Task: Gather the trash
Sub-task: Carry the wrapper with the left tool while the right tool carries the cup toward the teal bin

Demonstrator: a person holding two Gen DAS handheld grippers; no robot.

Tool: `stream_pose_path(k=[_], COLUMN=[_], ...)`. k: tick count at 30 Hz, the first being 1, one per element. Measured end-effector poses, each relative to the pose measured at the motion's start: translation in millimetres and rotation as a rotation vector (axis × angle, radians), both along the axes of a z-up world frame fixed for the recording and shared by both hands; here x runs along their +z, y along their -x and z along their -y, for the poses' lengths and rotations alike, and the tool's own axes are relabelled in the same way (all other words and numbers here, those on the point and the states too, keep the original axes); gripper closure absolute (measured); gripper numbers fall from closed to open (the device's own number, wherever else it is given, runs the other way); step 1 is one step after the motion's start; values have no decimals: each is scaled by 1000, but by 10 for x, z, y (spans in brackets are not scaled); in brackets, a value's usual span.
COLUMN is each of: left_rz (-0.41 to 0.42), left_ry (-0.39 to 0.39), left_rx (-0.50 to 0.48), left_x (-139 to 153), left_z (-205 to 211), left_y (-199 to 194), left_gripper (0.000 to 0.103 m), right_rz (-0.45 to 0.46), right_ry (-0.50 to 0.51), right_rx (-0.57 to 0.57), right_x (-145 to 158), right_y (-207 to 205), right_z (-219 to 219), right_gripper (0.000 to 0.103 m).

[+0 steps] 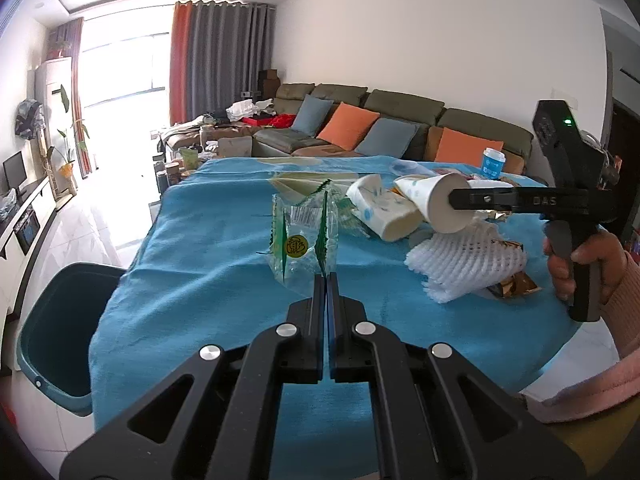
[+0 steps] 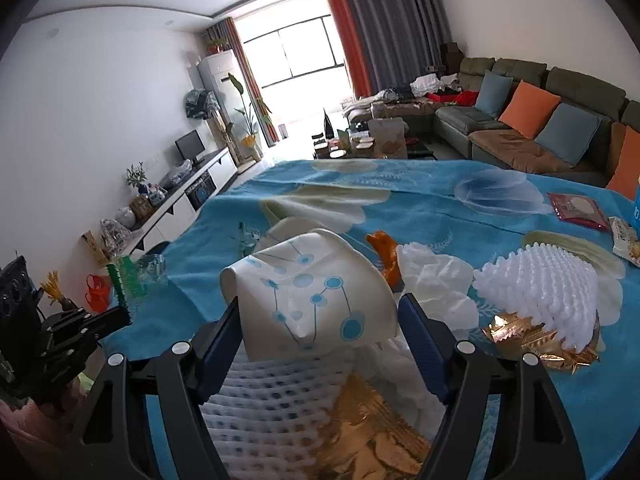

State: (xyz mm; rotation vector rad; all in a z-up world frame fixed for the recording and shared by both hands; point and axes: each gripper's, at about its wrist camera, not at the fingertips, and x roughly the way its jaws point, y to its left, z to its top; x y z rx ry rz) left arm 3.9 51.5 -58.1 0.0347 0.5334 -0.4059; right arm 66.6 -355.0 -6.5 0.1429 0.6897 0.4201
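My left gripper [image 1: 326, 280] is shut on a clear plastic wrapper with green edges [image 1: 304, 240], held up above the blue tablecloth [image 1: 208, 272]. It also shows in the right wrist view [image 2: 136, 276]. My right gripper [image 2: 320, 312] grips a crushed white paper cup with blue dots [image 2: 312, 304] between its jaws; in the left wrist view the cup [image 1: 430, 200] is lifted off the table. A second paper cup [image 1: 384, 210] lies on its side on the cloth. White foam fruit nets [image 1: 468, 264] and gold foil [image 2: 532, 340] lie beside it.
A teal trash bin [image 1: 56, 336] stands open on the floor at the table's left edge. A red packet [image 2: 576, 208], a biscuit wrapper [image 2: 626, 240] and a blue-lidded cup [image 1: 492, 164] sit at the far right of the table. A sofa [image 1: 360, 120] stands behind.
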Motion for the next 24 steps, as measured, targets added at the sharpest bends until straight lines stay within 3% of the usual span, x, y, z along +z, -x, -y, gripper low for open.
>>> stream_pose_path(k=[3, 4, 6, 10, 15, 24], left_rz=[6, 8, 11, 13, 5, -6], left_ry=[4, 4, 3, 10, 17, 19], left_rx=[16, 22, 36, 69, 100, 98], left_x=[25, 29, 32, 37, 10, -45], left_z=[-71, -94, -151, -274, -392, -414], left_y=[-1, 2, 8, 7, 36, -13], left_gripper=[101, 101, 101, 101, 101, 101], right_rz=[22, 33, 27, 29, 13, 59], right_ry=[-20, -23, -44, -18, 33, 95], right_rx=[7, 9, 34, 53, 66, 40], right_x=[78, 113, 159, 175, 90, 125], right_y=[50, 71, 75, 28, 3, 115], right_z=[-22, -43, -93, -265, -443, -468], right_gripper=[29, 39, 89, 68, 69, 87])
